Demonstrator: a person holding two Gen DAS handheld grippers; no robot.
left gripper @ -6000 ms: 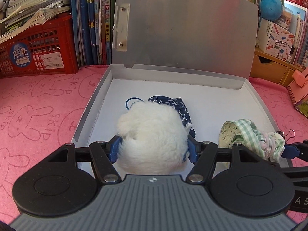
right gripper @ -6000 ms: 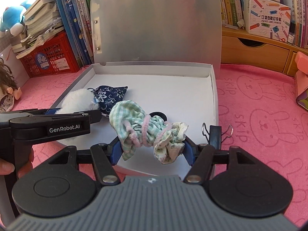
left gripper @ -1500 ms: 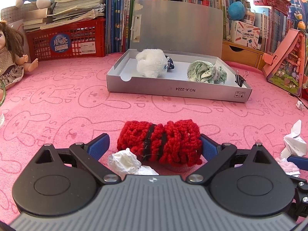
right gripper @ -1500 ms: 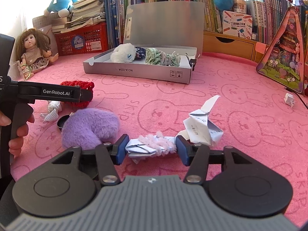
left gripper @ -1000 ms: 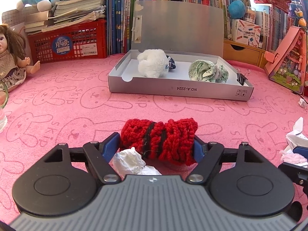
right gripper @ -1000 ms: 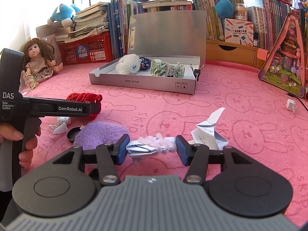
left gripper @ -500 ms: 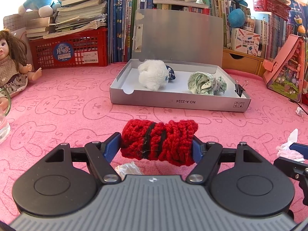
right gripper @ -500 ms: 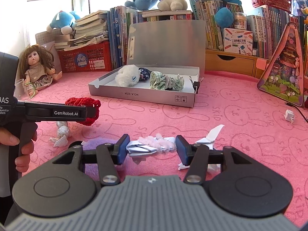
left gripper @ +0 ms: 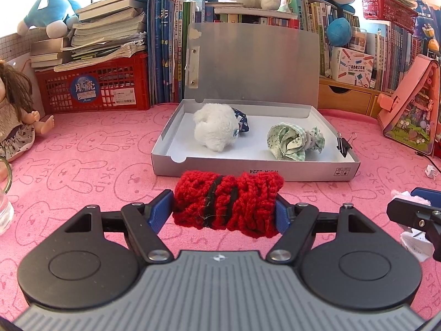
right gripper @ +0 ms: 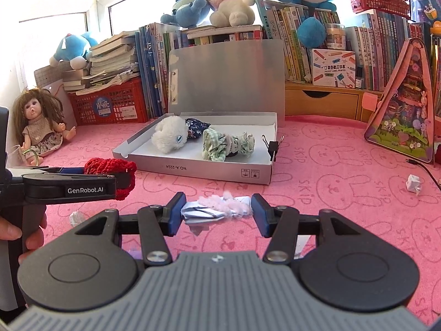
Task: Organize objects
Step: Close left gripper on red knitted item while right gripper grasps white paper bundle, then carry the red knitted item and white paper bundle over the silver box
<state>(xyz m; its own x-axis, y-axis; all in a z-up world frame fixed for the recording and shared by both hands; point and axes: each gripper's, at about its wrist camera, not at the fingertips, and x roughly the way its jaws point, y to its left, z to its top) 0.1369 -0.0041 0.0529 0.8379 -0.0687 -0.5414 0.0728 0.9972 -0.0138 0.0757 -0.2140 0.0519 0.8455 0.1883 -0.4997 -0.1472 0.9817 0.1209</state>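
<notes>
My left gripper (left gripper: 224, 211) is shut on a red knitted scrunchie (left gripper: 227, 201) with black bands, held above the pink mat. In the right wrist view the same red scrunchie (right gripper: 110, 171) shows at the left. My right gripper (right gripper: 217, 211) is shut on a pink fluffy scrunchie (right gripper: 224, 205) with a scrap of folded paper caught beside it. Ahead stands the open grey box (left gripper: 256, 171), (right gripper: 198, 169). It holds a white fluffy scrunchie (left gripper: 215, 129), a dark blue patterned one (left gripper: 241, 121) behind it and a green checked one (left gripper: 293, 142).
A black binder clip (left gripper: 343, 146) grips the box's right wall. Crumpled paper (right gripper: 414, 183) lies on the mat at the right. A doll (right gripper: 41, 124) sits far left, a red crate (left gripper: 93, 88) and books at the back, a pink toy house (right gripper: 405, 110) at the right.
Both grippers have risen off the mat with their scrunchies and moved toward the box. The paper wad and purple scrunchie have dropped out of view below.
</notes>
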